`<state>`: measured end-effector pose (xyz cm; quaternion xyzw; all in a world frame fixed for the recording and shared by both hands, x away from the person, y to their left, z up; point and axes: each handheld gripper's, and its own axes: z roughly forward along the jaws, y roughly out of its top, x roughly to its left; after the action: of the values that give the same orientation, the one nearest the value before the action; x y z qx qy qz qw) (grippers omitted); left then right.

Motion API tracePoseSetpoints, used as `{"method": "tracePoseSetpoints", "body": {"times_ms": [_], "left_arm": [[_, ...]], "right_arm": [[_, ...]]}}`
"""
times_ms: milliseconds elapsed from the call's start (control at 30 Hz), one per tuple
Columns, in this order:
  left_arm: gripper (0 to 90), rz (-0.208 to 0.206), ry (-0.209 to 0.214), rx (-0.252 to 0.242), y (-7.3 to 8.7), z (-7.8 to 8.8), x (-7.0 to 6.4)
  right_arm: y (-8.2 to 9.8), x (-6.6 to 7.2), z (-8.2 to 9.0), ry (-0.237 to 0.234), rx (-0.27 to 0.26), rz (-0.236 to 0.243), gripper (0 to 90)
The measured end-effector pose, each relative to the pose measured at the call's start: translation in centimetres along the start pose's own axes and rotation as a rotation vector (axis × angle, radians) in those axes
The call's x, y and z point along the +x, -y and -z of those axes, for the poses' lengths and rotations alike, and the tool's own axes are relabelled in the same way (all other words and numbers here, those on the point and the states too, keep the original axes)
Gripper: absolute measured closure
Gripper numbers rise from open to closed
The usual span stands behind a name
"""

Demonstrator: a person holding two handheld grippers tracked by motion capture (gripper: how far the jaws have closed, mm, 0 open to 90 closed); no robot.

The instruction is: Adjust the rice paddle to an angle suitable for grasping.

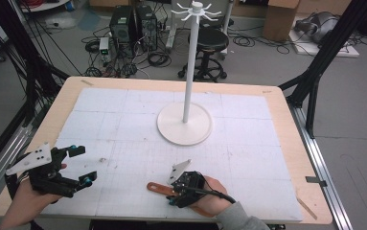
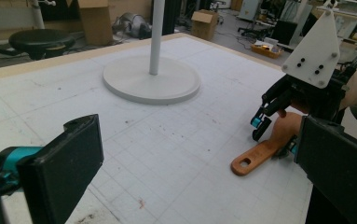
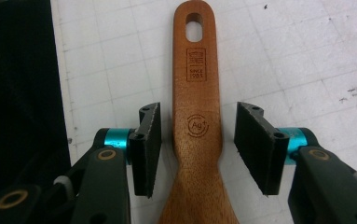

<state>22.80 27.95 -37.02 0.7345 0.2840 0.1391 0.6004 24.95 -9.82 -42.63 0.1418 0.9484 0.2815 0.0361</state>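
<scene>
A brown wooden utensil lies flat on the white gridded mat near the table's front edge; its handle has a hanging hole at the far end and stamped marks. My right gripper is lowered over it, open, one jaw on each side of the handle with small gaps, as the right gripper view shows. The left gripper view shows the utensil and the right gripper from the side. My left gripper is held at the front left, open and empty, jaws wide apart.
A white stand with a round base, a tall pole and hooked arms on top stands mid-table. The wooden table edge frames the mat. Behind are a stool, computers and cables on the floor.
</scene>
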Motion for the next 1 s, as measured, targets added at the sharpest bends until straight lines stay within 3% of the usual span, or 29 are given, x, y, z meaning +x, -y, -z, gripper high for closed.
{"method": "tracePoseSetpoints", "body": {"times_ms": [533,1000], "left_arm": [[1.8,0.000,-0.002,0.005,0.07,-0.06,0.00],[1.8,0.006,-0.004,0.005,0.14,-0.11,0.11]], "right_arm": [[-0.17,-0.24,0.19,-0.003,0.028,0.002,63.8],[0.07,-0.24,0.35,-0.002,0.004,-0.013,64.2]]}}
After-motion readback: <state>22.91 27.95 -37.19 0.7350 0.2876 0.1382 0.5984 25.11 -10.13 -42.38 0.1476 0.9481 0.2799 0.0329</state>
